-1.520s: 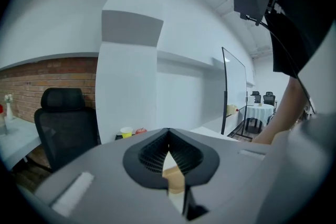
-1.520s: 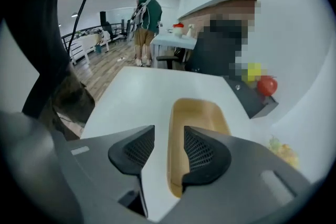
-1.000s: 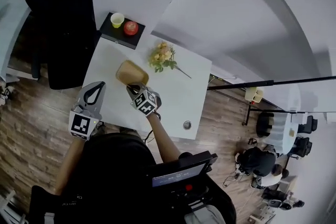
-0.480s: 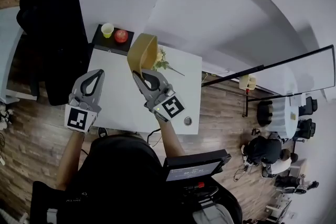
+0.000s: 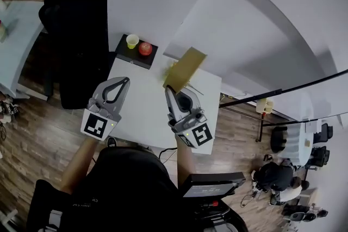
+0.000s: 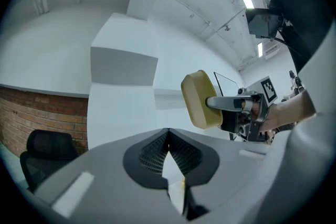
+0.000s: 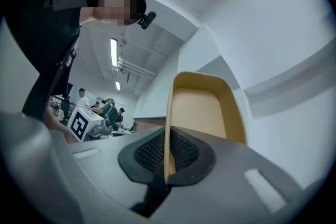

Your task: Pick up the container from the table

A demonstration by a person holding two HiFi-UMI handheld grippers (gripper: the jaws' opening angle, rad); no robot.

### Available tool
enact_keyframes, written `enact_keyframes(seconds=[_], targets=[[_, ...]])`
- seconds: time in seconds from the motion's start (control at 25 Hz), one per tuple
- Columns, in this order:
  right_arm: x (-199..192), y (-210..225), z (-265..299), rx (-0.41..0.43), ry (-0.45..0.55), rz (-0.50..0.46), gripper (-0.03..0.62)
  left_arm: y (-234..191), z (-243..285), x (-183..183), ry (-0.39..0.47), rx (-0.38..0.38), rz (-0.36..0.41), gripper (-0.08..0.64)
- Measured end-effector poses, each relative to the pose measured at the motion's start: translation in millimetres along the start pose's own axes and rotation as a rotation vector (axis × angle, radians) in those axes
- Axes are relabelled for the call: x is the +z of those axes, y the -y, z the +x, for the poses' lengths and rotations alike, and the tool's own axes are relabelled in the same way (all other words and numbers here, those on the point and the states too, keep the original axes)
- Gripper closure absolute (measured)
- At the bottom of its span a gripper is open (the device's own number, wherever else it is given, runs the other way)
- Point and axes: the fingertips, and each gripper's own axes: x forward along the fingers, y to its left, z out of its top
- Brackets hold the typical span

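Above the bench (image 5: pixel 140 112), the right gripper (image 5: pixel 170 91) has its fingers clamped on the container (image 5: pixel 186 67) rim. The left gripper (image 5: pixel 124 82) is closed and empty. The lift seems done, so next just hold steady.

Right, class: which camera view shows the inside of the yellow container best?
The right gripper view: the container faces the camera open side on, its wall pinched in the right claw. The left gripper view shows only its closed outside; the head view, a blurred tan slab.
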Motion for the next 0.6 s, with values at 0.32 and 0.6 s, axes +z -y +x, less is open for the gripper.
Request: enact_keyframes(seconds=[0.32, 0.6], targets=[[21, 0, 1, -0.017, 0.058, 0.009, 0.571, -5, -3, 3, 0.006, -0.001, -0.003, 0.563], [28, 6, -1, -0.023, 0.071, 0.018, 0.571, -4, 2, 4, 0.007, -0.01, 0.009, 0.563]])
